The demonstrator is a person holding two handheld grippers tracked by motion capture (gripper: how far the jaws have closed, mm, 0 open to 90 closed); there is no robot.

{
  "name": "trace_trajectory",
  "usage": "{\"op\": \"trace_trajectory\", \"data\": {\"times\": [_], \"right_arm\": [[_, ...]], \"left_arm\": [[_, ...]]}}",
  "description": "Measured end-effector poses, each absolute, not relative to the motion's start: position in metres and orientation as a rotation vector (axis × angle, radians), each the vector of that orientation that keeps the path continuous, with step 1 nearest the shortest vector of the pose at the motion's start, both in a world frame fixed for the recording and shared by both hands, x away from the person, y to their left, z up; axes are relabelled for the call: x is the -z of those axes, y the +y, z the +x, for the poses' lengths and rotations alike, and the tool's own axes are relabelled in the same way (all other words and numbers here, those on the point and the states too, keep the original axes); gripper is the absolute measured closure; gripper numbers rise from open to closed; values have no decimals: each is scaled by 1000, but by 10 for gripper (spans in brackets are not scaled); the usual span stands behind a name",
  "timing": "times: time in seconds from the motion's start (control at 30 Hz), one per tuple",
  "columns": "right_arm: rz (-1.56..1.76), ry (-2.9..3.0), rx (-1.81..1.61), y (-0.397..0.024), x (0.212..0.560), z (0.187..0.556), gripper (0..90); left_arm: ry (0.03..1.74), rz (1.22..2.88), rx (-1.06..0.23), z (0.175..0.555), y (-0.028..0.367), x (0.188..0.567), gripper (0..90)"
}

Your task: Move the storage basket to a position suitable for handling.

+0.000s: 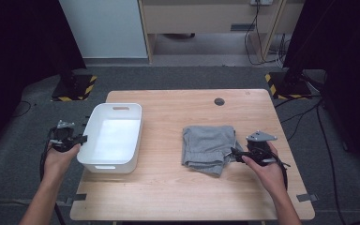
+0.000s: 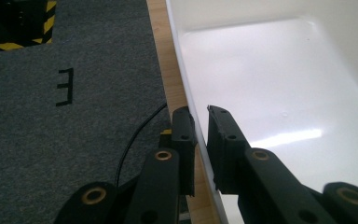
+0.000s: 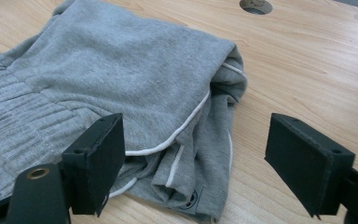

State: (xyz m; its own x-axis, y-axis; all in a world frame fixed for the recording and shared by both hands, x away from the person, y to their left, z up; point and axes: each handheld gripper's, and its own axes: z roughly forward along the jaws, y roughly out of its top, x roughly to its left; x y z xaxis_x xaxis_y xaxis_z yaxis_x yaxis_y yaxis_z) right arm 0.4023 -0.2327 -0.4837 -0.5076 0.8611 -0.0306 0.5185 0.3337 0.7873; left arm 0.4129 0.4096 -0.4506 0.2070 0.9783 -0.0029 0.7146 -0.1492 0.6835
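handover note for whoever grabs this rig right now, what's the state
Left gripper: jaws clamped on the left wall of the white plastic bin, at the table's left edge.
Right gripper: jaws open, straddling the near corner of the folded grey sweatshirt fabric, not gripping.
Done: bin held steady.
Left, most likely: close on the fabric, lift it, place it in the bin, which looks empty.

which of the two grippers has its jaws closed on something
The left gripper: its jaws pinch the thin wall of the white bin. The right gripper stands wide open beside the grey garment.
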Motion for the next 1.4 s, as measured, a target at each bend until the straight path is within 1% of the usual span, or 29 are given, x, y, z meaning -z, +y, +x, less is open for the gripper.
{"op": "trace_trajectory", "data": {"times": [0.03,0.27,0.67,0.83,1.03,1.27,1.4], "right_arm": [[1215,2150,-1028,-233,483,402,186],[1222,2144,-1025,-234,484,403,177],[1225,2142,-1026,-234,484,403,171],[1226,2144,-1024,-232,485,403,162],[1229,2146,-1025,-232,486,403,159],[1232,2146,-1029,-232,486,403,155],[1231,2152,-1031,-231,487,403,154]], "left_arm": [[1566,1931,-616,413,409,451,811],[1555,1930,-617,412,408,451,813],[1487,1935,-587,407,382,453,796],[1472,1923,-554,404,372,454,788],[1460,1857,-514,400,363,457,784],[1464,1764,-459,394,364,462,768],[1461,1743,-482,391,360,464,739]]}}
